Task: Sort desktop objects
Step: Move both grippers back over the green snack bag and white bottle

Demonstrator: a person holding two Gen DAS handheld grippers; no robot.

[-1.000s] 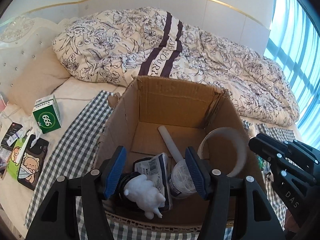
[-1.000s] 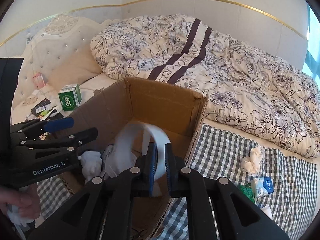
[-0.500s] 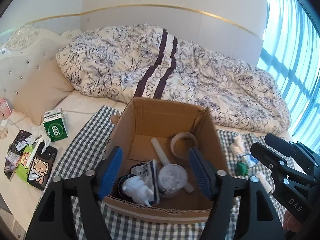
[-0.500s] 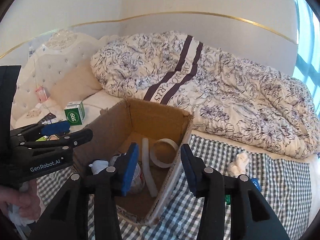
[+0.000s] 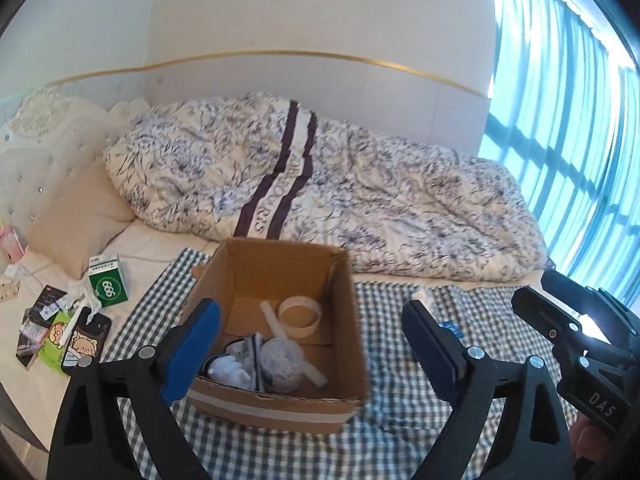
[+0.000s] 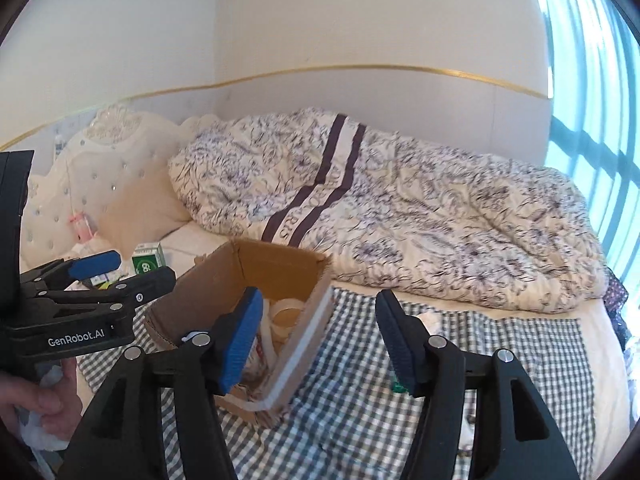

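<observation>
- Bedroom scene: a bed point(image 5: 160, 248) with a cream tufted headboard, a rumpled floral duvet point(image 5: 340, 200) along its far side, and a checked cloth point(image 5: 400, 360) spread along its near edge.
- On the cloth stands an open cardboard box point(image 5: 280, 404). Inside lie a tape roll point(image 5: 300, 318), a white tube point(image 5: 276, 324), a clear lidded cup point(image 5: 282, 364), a white figurine point(image 5: 230, 372) and a printed packet point(image 5: 252, 350).
- Left gripper point(image 5: 310, 348) hangs above the box's near side, jaws opening wide, nothing between them.
- Right gripper point(image 6: 320, 340) hangs over the box's right wall, jaws also opening and empty.
- Unsorted things remain: a green 999 carton point(image 5: 106, 286) and a cartoon-printed pouch point(image 5: 76, 342) near the bed's headboard end, and small items, one blue point(image 5: 448, 326), on the cloth right of the box.
- Step in hand, judged: move on to the next loose item. Keep the jaws spread, approach from above, and let each gripper take its own side so the two do not cross.
- Compared with a second earlier: the right gripper then pinched the tape roll over the box; the roll now lies inside. Both grippers have risen and drawn back, so the box looks smaller.
</observation>
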